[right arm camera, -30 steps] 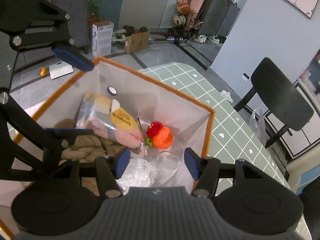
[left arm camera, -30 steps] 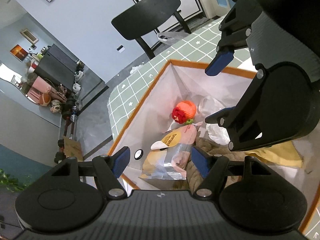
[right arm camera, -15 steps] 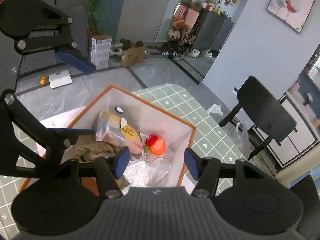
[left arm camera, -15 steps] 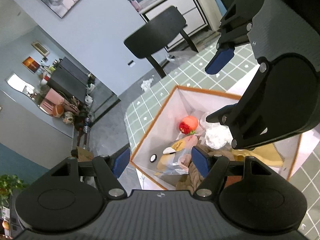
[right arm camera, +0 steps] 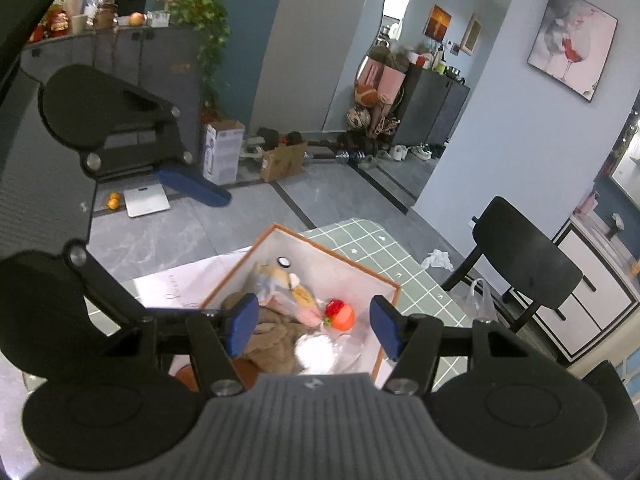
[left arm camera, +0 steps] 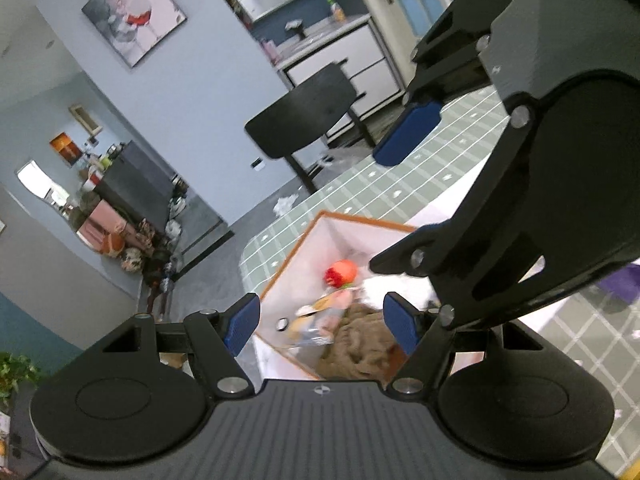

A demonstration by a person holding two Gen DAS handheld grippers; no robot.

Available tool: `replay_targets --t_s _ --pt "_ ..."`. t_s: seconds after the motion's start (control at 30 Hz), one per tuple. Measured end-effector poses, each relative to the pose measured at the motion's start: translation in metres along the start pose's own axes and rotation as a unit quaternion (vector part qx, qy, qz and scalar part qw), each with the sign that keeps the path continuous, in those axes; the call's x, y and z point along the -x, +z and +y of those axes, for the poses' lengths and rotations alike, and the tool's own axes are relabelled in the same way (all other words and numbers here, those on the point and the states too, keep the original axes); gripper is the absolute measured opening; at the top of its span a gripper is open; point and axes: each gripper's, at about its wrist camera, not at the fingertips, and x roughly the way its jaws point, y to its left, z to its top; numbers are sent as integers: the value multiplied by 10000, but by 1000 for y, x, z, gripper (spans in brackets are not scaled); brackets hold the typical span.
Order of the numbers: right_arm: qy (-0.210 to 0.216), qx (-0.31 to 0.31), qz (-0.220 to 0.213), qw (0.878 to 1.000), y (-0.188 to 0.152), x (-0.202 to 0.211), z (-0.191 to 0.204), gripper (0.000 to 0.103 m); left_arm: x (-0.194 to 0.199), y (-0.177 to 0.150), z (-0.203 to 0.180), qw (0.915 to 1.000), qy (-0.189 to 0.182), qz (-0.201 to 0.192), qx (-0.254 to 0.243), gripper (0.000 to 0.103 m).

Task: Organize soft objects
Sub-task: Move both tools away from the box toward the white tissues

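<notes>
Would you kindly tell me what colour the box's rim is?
Orange, around the white box; the right wrist view shows it best.

You see: pale blue walls (right arm camera: 500,128) | grey tiled floor (right arm camera: 224,236) | black chair (right arm camera: 524,258) | wine-glass picture (right arm camera: 572,42) | dark cabinet (right arm camera: 434,110)

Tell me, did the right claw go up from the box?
Yes. The right claw rose: the box below it looks smaller and farther away than before.

A fabric storage box (right arm camera: 362,270) sits on the table (right arm camera: 416,284), holding a knitted fruit (right arm camera: 344,317) beside a packaged plush toy (right arm camera: 288,292); a chair (right arm camera: 524,256) stands behind.
</notes>
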Motion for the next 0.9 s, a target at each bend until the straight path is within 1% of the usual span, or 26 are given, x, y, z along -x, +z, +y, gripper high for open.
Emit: replay_targets --t_s 0.17,0.33,0.4,0.43,0.5,0.57,0.63,0.7,0.8,0.9 --pt "140 -157 -18 9998 -29 29 14 63 15 -16 -35 9993 -292 -212 -130 85" --pt "368 -253 81 9990 -73 49 24 63 19 -37 -72 9968 -626 -226 -434 85" --pt "429 -271 133 9986 -93 57 27 63 19 -46 -89 9956 -643 -246 -641 85" --pt "432 -268 169 9986 -103 60 29 63 19 -52 -98 9947 -714 -267 -689 86" --pt "457 -261 255 9983 -125 66 32 63 16 -63 -115 9920 -1005 -214 -737 86" --pt "546 -322 345 9974 -149 74 33 64 10 -71 -133 9881 -1196 -128 -956 86" --pt "618 -413 453 9962 -176 81 33 64 4 -78 -151 9851 -1175 -97 -1255 86" --pt "647 -521 558 9950 -199 84 31 65 -5 -81 -163 9828 -1186 -23 -1415 86" --pt "643 -645 764 9929 -237 91 27 66 -20 -80 -176 9799 -1308 74 -1506 86" --pt "606 -770 968 9905 -268 97 22 66 -33 -78 -185 9792 -1354 125 -1508 86"
